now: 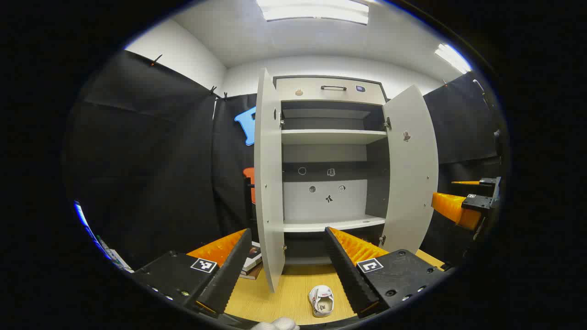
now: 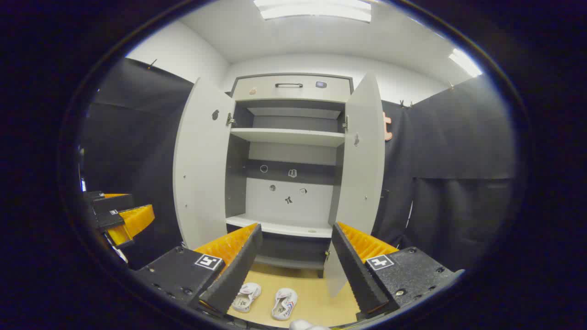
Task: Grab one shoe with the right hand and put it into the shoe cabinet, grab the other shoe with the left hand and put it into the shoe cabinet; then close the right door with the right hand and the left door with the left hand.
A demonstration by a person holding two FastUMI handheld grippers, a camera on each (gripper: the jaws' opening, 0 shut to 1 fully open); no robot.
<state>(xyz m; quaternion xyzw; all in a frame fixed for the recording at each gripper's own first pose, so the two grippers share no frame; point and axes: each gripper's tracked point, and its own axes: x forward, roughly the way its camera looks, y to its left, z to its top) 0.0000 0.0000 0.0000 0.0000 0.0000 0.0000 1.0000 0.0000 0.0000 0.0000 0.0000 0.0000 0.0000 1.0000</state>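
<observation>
Both tongs, left (image 1: 286,266) and right (image 2: 296,263), were held apart and empty. Two shoes (image 2: 265,300) lay at bottom centre, before the open cabinet (image 2: 289,137). A shoe could be knocked away by a crooked grab.

White shoes (image 2: 266,300), pale grey shoe cabinet (image 2: 289,137), light wood floor (image 2: 316,298).

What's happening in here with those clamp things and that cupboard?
A person holds a two-finger gripper in each hand, facing a shoe cabinet with both doors open. The left gripper and right gripper are both open and hold nothing. Two small shoes lie on the wooden floor before the cabinet, not yet picked up.
</observation>
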